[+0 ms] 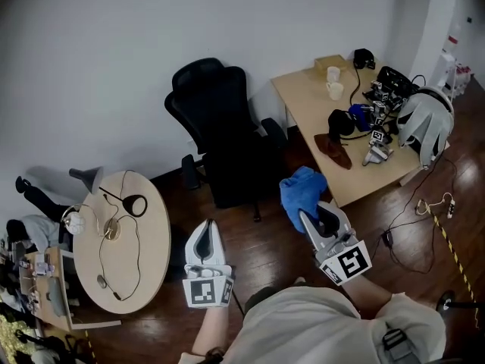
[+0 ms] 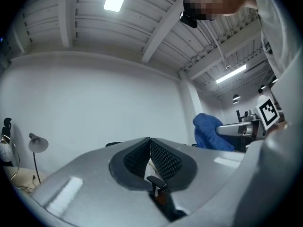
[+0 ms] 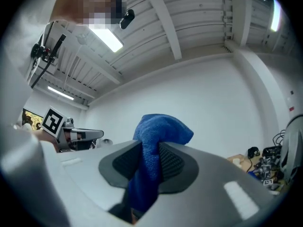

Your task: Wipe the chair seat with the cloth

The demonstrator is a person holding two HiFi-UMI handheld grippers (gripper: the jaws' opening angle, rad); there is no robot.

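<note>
A black office chair [image 1: 222, 131] stands against the white wall, its seat [image 1: 244, 167] facing me. My right gripper [image 1: 312, 220] is shut on a blue cloth [image 1: 301, 193], held up in the air in front of the chair's right side. In the right gripper view the blue cloth [image 3: 156, 145] bunches up between the jaws. My left gripper [image 1: 204, 239] is shut with nothing in it, raised to the left of the chair; its view points at the wall and ceiling, with the blue cloth [image 2: 208, 132] at the right.
A round wooden table [image 1: 151, 249] with a lamp, cables and small items stands at the left. A rectangular desk [image 1: 318, 112] with mugs, gear and a white helmet-like object [image 1: 424, 123] is at the right. Cables [image 1: 424, 207] lie on the dark wood floor.
</note>
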